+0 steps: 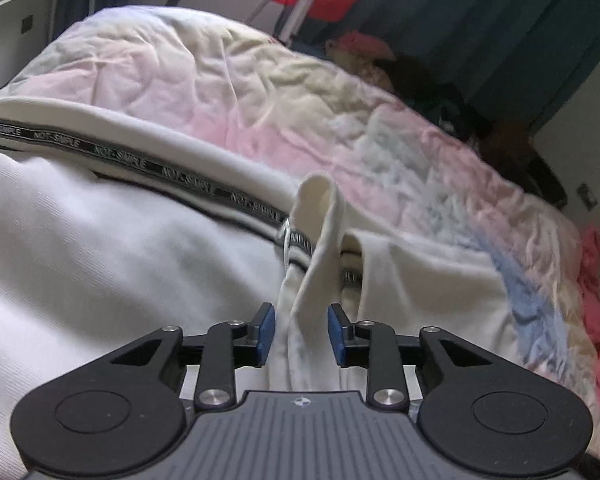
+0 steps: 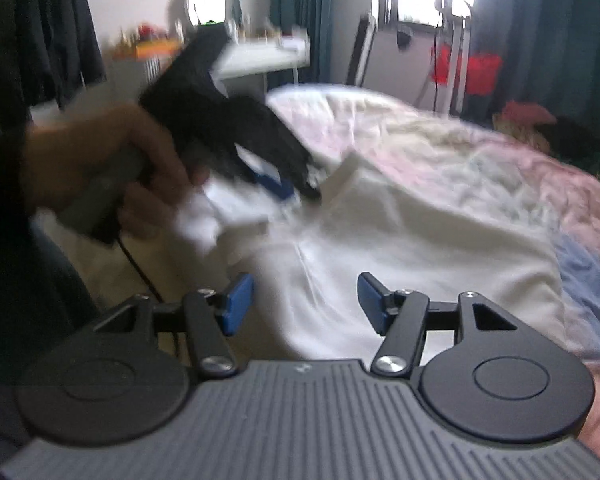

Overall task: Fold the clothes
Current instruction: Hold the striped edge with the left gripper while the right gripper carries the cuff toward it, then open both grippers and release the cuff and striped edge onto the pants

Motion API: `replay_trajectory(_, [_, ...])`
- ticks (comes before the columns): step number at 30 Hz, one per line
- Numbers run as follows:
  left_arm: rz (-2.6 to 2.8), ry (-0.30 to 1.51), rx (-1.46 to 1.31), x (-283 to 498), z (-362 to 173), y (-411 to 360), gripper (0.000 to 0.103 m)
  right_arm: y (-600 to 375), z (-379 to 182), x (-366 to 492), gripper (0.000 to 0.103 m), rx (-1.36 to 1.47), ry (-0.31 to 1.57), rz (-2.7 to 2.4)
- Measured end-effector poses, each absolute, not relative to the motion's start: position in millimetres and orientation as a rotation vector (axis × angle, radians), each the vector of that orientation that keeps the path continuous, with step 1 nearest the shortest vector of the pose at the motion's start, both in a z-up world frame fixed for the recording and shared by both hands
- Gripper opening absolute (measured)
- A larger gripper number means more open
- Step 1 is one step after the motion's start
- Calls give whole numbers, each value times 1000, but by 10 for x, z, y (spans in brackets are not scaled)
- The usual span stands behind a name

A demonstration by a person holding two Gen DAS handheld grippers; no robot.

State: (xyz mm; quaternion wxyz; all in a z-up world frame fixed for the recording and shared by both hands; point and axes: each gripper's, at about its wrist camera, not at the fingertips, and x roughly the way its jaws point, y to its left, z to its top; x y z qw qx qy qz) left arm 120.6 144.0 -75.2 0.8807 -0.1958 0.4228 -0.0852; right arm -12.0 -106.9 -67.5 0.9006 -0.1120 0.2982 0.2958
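Bed cover (image 1: 228, 92): you see it rumpled, pink, cream and blue.
Curtains (image 2: 548, 40): dark teal, behind the bed.
Red item (image 2: 480, 68): by your window.
White desk (image 2: 260, 56): cluttered.

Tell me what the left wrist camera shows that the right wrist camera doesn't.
Only the left wrist view shows the black lettered tape band on the white fabric garment and a raised fold between the left hand-held gripper's parted blue pads. Only the right wrist view shows the person's hand holding that gripper, plus the open right hand-held gripper. Both show the garment on the pastel quilted bedspread.
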Motion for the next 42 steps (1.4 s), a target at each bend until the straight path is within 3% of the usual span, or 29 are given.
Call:
replay_trajectory(11, [-328, 744, -479, 1221, -603, 1336, 38, -1025, -742, -38, 60, -216, 663, 685])
replay_trajectory(13, [-372, 723, -439, 1259, -597, 1234, 45, -981, -775, -43, 60, -223, 663, 708])
replay_trajectory(18, [-373, 810, -342, 1447, -792, 1075, 45, -894, -838, -17, 55, -247, 652, 718])
replay_trajectory(20, [-368, 852, -326, 1516, -884, 1043, 42, -917, -814, -5, 33, -216, 654, 723])
replay_trajectory(23, [-389, 854, -307, 1580, -901, 999, 40, -931, -755, -47, 24, -237, 634, 699])
replay_trajectory(26, [-386, 855, -259, 1668, -886, 944, 31, -930, -742, -88, 21, -256, 618, 694])
replay_trajectory(28, [-380, 870, -249, 1729, -878, 943, 15, -923, -738, -115, 20, -270, 606, 689])
replay_trajectory(30, [-403, 855, -266, 1735, -785, 1000, 9, -906, -724, -111, 19, -255, 566, 682])
replay_trajectory(35, [-377, 776, -272, 1738, -536, 1094, 9, -686, -759, 73, 19, -224, 517, 631])
replay_trajectory(42, [-323, 823, -181, 1799, -854, 1047, 16, -615, -1034, 240, 21, -208, 591, 632])
